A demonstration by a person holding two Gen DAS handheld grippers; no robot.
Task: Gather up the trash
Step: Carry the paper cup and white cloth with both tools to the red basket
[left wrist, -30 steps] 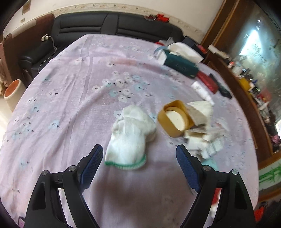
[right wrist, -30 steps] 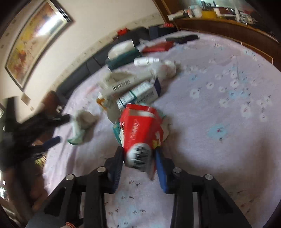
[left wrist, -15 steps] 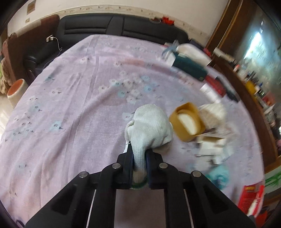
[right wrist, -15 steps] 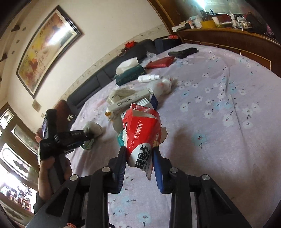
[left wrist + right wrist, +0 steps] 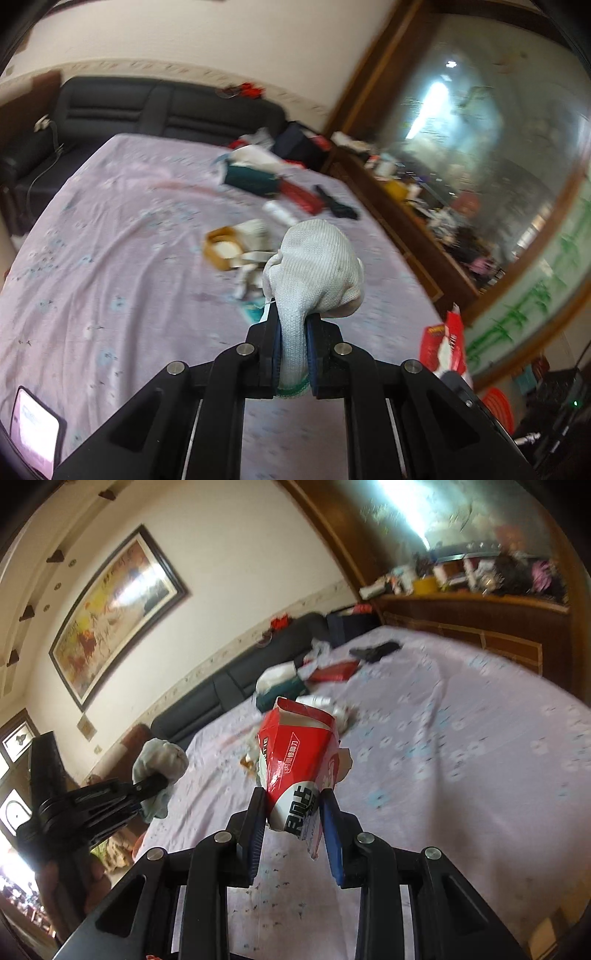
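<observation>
Left wrist view
- Left gripper [image 5: 291, 350]: fingers clamped together on a white knitted glove [image 5: 317, 269], which stands up out of the jaws, clear of the table [image 5: 110, 277].
- Grip point: near the green-edged cuff, so most of the cloth hangs free above the pads.
- Left on the table: a round yellow lid [image 5: 221, 247] and crumpled paper scraps [image 5: 255, 236] (blurred, hard to sort), well beyond the glove.
- Edge of view: the red carton [image 5: 443, 343] shows at lower right.

Right wrist view
- Right gripper [image 5: 293, 823]: fingers closed on the red carton [image 5: 295, 760], squeezing its lower end; the torn open mouth points away from the camera.
- Left gripper [image 5: 155, 782]: seen at the left with the glove [image 5: 159, 760] bunched at its tip.
- No bin can be seen in either view.

Risks
- Glove: held by a thin fold; a quick swing could let it slide out.
- Carton: crushed and tapered, so it may squirt forward from the pads if jolted.
- Both hands full: the two loads could knock together while being carried (they are near each other already).
</observation>
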